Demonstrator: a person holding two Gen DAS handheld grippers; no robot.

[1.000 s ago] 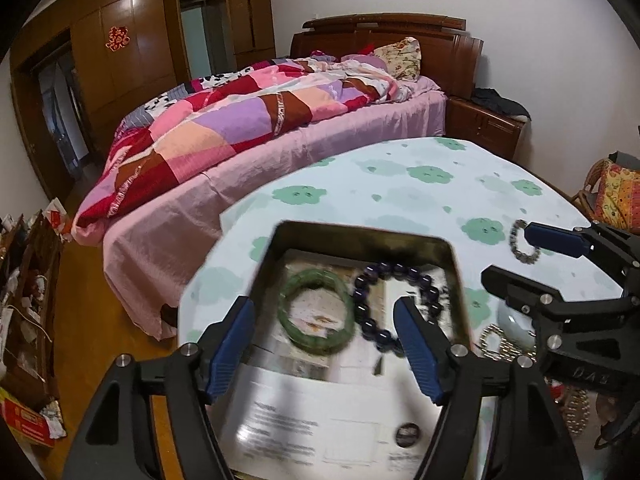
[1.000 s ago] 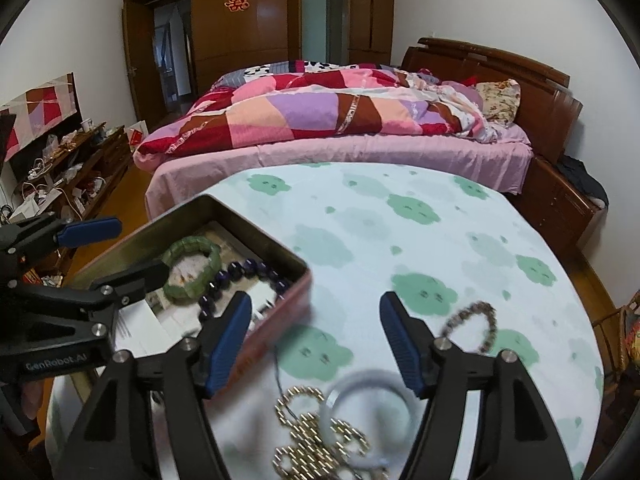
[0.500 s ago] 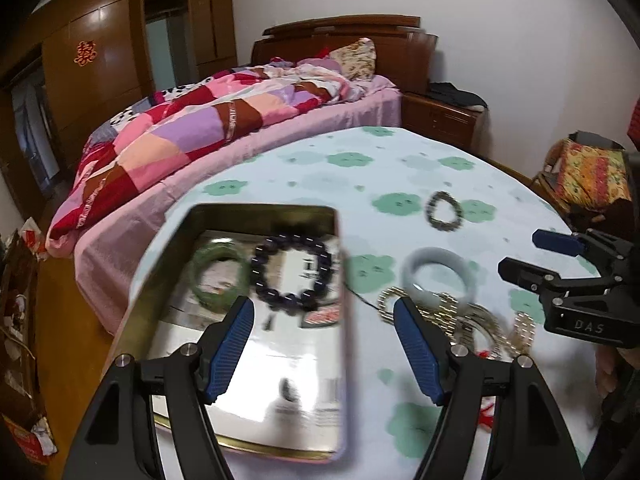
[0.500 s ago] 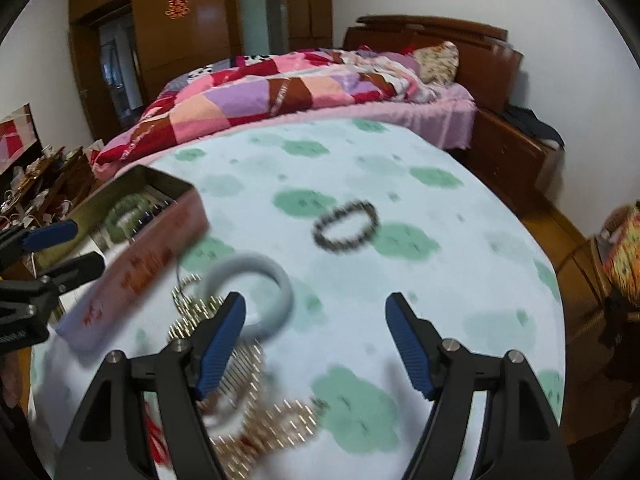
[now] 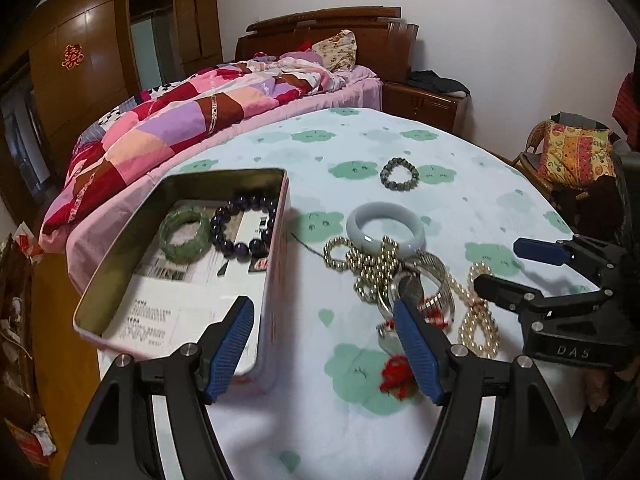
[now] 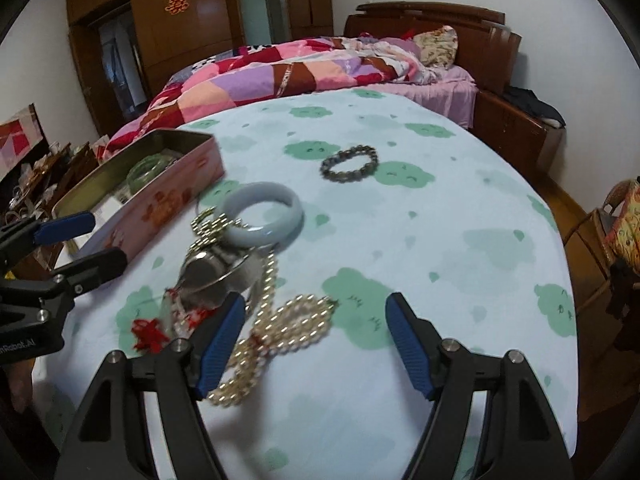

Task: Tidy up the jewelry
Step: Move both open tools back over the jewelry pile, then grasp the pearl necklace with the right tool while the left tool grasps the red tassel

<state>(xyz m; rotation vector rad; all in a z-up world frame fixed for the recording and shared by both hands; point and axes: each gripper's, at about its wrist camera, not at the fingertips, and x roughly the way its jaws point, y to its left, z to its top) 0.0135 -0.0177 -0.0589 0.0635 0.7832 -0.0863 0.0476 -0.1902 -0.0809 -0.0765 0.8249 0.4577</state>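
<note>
A pink tin box (image 5: 276,288) (image 6: 160,200) stands open on the table's left. It holds a green bangle (image 5: 185,233) and a dark purple bead bracelet (image 5: 244,226). To its right lies a pile: a pale bangle (image 5: 386,226) (image 6: 262,214), gold bead chains (image 5: 368,260) (image 6: 276,328), a silver watch (image 6: 212,276) and a red charm (image 5: 396,376). A grey bead bracelet (image 5: 399,173) (image 6: 349,163) lies apart, farther back. My left gripper (image 5: 324,348) is open and empty between the box and the pile. My right gripper (image 6: 314,344) is open and empty over the gold chains.
The round table (image 6: 440,240) has a pale cloth with green cloud prints. A bed with a patchwork quilt (image 5: 192,120) stands behind it. A chair with a patterned cushion (image 5: 576,156) is at the right. A wooden wardrobe (image 6: 180,32) lines the far wall.
Both grippers have pulled back and swung right, from over the tin box toward the jewelry pile. The box and the jewelry have not moved.
</note>
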